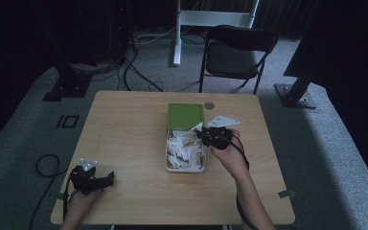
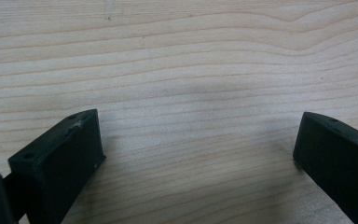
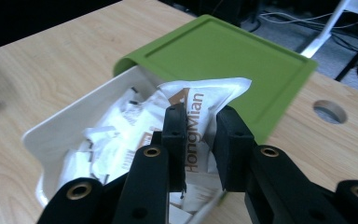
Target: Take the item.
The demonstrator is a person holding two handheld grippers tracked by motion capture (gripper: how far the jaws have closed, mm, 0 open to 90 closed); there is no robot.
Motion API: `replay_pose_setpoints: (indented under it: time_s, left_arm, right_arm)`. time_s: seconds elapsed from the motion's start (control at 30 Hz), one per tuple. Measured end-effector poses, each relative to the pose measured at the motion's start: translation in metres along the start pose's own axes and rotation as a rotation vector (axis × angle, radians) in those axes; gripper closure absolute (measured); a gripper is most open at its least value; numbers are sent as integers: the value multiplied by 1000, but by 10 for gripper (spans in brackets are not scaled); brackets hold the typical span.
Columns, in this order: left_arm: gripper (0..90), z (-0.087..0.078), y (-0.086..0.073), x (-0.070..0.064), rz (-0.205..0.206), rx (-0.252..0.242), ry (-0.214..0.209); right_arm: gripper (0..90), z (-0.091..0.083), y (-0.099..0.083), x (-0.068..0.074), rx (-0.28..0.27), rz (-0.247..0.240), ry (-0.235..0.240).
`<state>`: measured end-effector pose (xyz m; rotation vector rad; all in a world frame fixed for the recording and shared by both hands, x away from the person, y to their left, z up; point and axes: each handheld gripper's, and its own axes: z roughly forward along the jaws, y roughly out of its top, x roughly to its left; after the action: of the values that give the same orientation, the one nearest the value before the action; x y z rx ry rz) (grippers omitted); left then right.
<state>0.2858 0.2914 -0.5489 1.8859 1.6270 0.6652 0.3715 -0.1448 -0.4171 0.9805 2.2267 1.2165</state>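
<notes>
A white box [image 1: 167,160] holding several white paper packets [image 1: 184,147] stands mid-table, its green lid [image 1: 186,116] slid back over the far end. My right gripper [image 1: 202,135] hangs over the box's right side. In the right gripper view the right gripper [image 3: 200,119] is shut on a white packet [image 3: 209,93] printed with brown letters, lifted just above the box [image 3: 51,135] in front of the lid [image 3: 223,56]. My left gripper [image 1: 109,179] rests near the table's front left corner. Its jaws stand wide apart over bare wood, so the left gripper [image 2: 198,135] is open and empty.
A round cable hole [image 1: 209,105] sits in the wooden table [image 1: 124,124] behind the lid. A black folding chair [image 1: 237,52] and stand legs with cables are on the carpet beyond the far edge.
</notes>
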Motion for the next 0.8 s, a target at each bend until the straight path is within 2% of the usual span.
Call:
replay_pose_setpoints:
  time_s: [0.4, 0.57, 0.8]
  left_arm:
    - [21, 0, 0, 0, 0, 0, 0]
    - [21, 0, 0, 0, -2, 0, -1]
    - [21, 0, 0, 0, 0, 1, 0]
  right_arm:
    - [756, -12, -12, -28, -13, 56, -92]
    - [756, -17, -18, -39, -29, 95, -148]
    - [756, -18, -28, -53, -18, 118, -201]
